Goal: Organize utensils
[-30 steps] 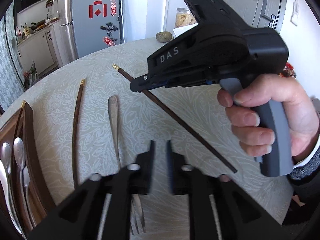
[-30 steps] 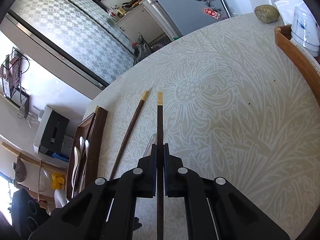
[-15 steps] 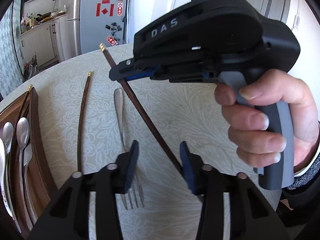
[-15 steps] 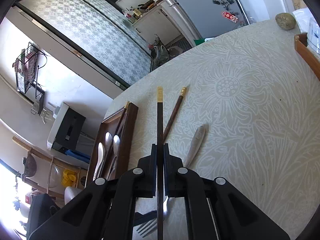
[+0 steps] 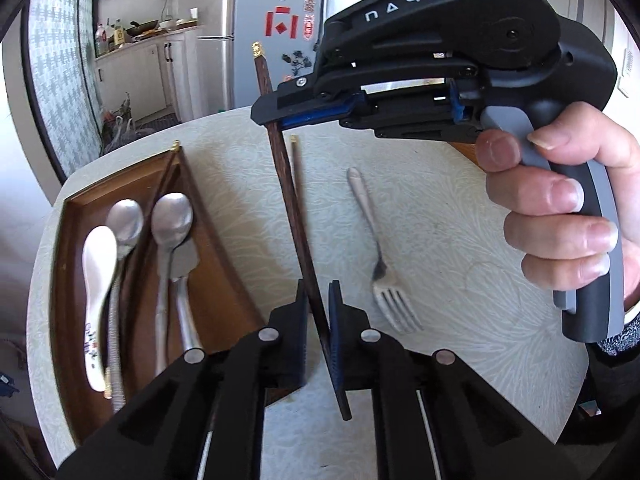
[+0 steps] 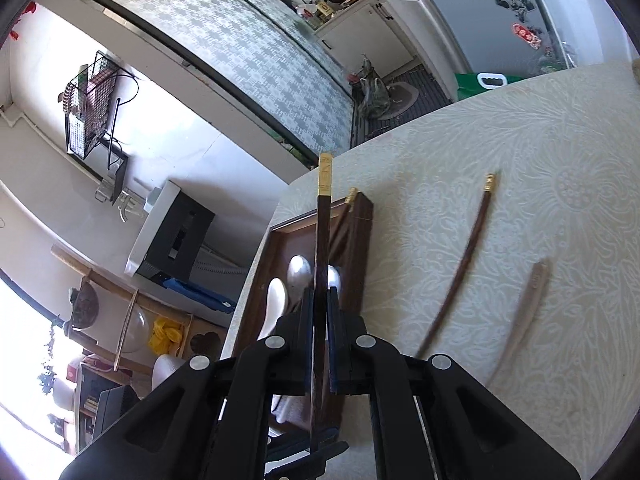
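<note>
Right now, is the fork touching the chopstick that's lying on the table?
Apart. In the left wrist view, bare tablecloth shows between the fork and the chopstick lying on the table; the fork lies to its right.

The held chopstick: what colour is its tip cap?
Gold, on a dark brown chopstick; the cap shows best in the right wrist view.
</note>
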Demonstrator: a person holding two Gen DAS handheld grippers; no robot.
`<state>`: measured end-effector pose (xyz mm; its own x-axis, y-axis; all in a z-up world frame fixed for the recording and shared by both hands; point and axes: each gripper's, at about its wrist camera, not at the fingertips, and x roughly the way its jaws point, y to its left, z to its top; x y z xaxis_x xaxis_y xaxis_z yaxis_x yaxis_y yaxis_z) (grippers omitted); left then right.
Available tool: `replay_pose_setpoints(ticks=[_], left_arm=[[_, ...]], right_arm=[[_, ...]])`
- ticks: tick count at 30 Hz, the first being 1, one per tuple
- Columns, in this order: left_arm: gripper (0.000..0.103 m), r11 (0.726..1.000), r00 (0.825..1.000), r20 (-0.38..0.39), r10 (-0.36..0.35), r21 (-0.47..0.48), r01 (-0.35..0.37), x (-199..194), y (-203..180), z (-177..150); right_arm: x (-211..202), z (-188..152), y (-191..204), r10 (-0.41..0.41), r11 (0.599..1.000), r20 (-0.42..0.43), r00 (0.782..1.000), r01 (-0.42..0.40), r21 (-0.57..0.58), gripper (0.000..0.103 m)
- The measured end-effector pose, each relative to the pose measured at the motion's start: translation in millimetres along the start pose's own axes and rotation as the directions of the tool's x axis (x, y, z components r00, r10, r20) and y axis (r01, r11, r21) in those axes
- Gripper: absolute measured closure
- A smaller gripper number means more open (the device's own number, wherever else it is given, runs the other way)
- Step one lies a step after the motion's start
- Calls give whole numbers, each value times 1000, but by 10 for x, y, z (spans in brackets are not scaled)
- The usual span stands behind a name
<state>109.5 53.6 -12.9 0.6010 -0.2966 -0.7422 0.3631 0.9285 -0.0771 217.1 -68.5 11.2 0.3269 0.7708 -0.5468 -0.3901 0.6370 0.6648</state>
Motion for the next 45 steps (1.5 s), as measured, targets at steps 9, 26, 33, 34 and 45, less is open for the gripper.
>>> replay_pose_setpoints(ticks=[9, 26, 33, 34, 45], left_arm=[[93, 990, 992, -13, 123, -75, -123, -198, 579, -80], [81, 977, 984, -34, 176, -115, -179, -69, 814, -251], [41, 992, 992, 66, 106, -73, -101, -351, 496, -275], [40, 995, 994, 70, 86, -64, -82, -352, 442, -260], [38, 991, 998, -15, -55, 124, 57, 115, -475, -154]], right_arm=[[706, 161, 280, 12, 1000, -88, 996, -14, -23, 95], [980, 67, 90, -67, 998, -174, 982, 63, -31, 46], [217, 44, -9, -119, 988, -109, 987, 107, -115, 25], [125, 58, -42, -131, 985, -95, 987, 119, -122, 24], [-457, -75, -817, -133, 991, -34, 991, 133, -1, 23]])
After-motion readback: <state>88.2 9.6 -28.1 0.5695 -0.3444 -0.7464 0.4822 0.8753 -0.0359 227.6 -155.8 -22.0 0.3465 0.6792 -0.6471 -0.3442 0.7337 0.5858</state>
